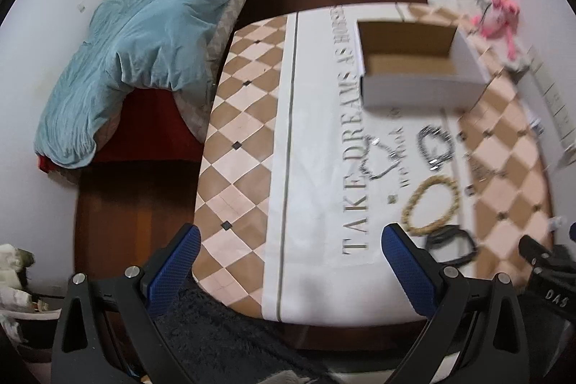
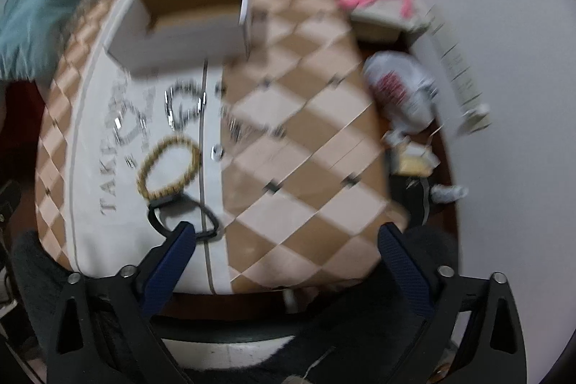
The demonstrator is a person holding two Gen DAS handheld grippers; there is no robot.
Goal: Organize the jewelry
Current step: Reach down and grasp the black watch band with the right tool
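Covering the table (image 1: 248, 139) beside a bed (image 1: 144, 35), checkered cloth holds blurred bracelets (image 1: 432, 204) near a box (image 1: 414, 67); both jaws released.

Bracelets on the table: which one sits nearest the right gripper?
The black bracelet: its loop lies right at the open right gripper's left fingertip. The tan beaded bracelet is next, and the two dark-and-silver beaded ones lie farther still, toward the cardboard box.

A tan beaded bracelet (image 2: 168, 167) lies flat just ahead of the right claw's (image 2: 288, 240) left finger, with a black loop band (image 2: 185, 215) touching that fingertip. Beyond them lie two silvery chain bracelets (image 2: 185, 105), then an open white cardboard box (image 2: 187, 20).
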